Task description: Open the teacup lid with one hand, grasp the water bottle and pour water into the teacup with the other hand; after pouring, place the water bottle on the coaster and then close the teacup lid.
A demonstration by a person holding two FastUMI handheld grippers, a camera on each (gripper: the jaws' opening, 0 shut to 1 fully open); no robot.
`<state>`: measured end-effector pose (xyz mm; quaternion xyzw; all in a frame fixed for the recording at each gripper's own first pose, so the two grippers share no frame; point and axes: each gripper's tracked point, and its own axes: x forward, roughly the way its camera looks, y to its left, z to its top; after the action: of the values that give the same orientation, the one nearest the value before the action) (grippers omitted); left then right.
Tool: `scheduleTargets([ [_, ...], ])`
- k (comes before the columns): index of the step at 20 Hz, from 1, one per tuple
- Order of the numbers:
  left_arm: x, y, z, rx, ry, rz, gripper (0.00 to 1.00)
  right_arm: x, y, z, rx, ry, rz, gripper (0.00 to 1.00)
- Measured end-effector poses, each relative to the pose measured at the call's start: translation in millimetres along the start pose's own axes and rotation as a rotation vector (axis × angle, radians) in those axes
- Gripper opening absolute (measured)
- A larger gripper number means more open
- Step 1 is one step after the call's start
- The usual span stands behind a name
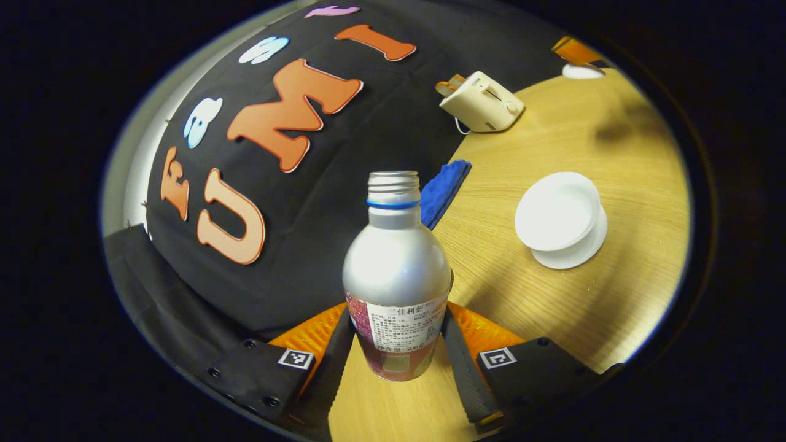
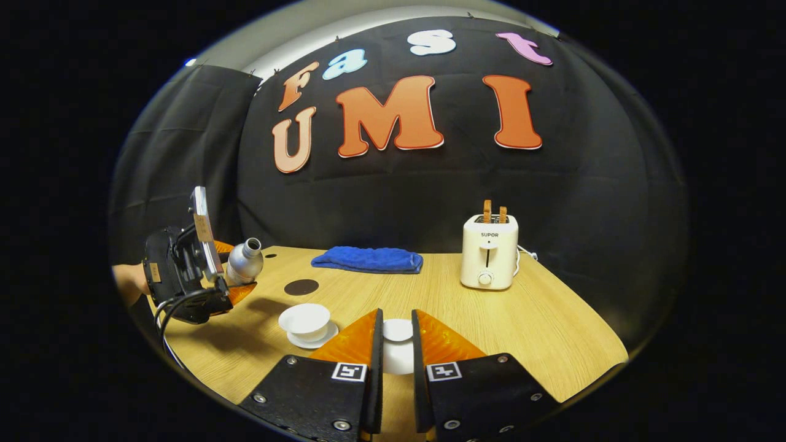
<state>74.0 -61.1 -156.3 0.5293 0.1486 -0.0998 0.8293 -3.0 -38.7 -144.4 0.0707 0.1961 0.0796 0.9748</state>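
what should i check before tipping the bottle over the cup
1. Water bottle held between the left gripper fingers: ok.
2. Bottle cap off: ok, bare threaded neck.
3. Teacup uncovered on its saucer: ok.
4. Lid held clear by the right gripper: ok.
5. Bottle mouth above the cup: not ok, it is off to one side.
6. Coaster free for the bottle: ok.
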Motion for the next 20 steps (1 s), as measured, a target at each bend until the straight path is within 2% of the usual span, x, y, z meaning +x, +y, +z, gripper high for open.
scheduleTargets([
  [2, 0, -5, 1, 0.067, -0.002, -0.005, 0.79, 0, -3, -3, 0.009, 0.005, -0.001, 0.21],
  [3, 2, -6, 2, 0.099, -0.001, -0.006, 0.79, -1, -3, -4, 0.012, 0.006, 0.0, 0.21],
  [4, 4, -9, 4, 0.136, -0.003, -0.008, 0.83, -1, -6, -5, 0.013, 0.006, -0.003, 0.21],
  [6, 6, -12, 8, 0.212, -0.011, -0.007, 0.79, -2, -7, -4, 0.013, 0.004, -0.003, 0.22],
  [8, 7, -14, 10, 0.279, -0.018, -0.01, 0.79, -4, -9, -6, 0.014, 0.002, -0.001, 0.21],
  [9, 6, -14, 8, 0.309, -0.02, -0.012, 0.83, -4, -10, -6, 0.017, 0.0, -0.003, 0.21],
  [10, 6, -14, 8, 0.339, -0.021, -0.014, 0.79, -5, -9, -7, 0.017, 0.002, 0.001, 0.21],
  [11, 7, -14, 7, 0.364, -0.022, -0.014, 0.83, -6, -10, -6, 0.015, -0.002, -0.002, 0.22],
  [12, 7, -13, 7, 0.391, -0.022, -0.011, 0.79, -6, -11, -6, 0.014, -0.002, -0.001, 0.22],
  [14, 13, -12, 13, 0.441, -0.023, -0.004, 0.87, -7, -11, -6, 0.015, -0.004, 0.003, 0.21],
  [16, 21, -8, 18, 0.492, -0.023, -0.002, 0.79, -8, -11, -7, 0.014, -0.006, 0.004, 0.21],
  [17, 19, -6, 17, 0.521, -0.025, 0.0, 0.83, -8, -11, -7, 0.015, -0.006, 0.007, 0.22],
  [20, 21, 0, 24, 0.608, -0.039, 0.014, 0.79, -9, -11, -8, 0.022, -0.008, 0.008, 0.22],
])
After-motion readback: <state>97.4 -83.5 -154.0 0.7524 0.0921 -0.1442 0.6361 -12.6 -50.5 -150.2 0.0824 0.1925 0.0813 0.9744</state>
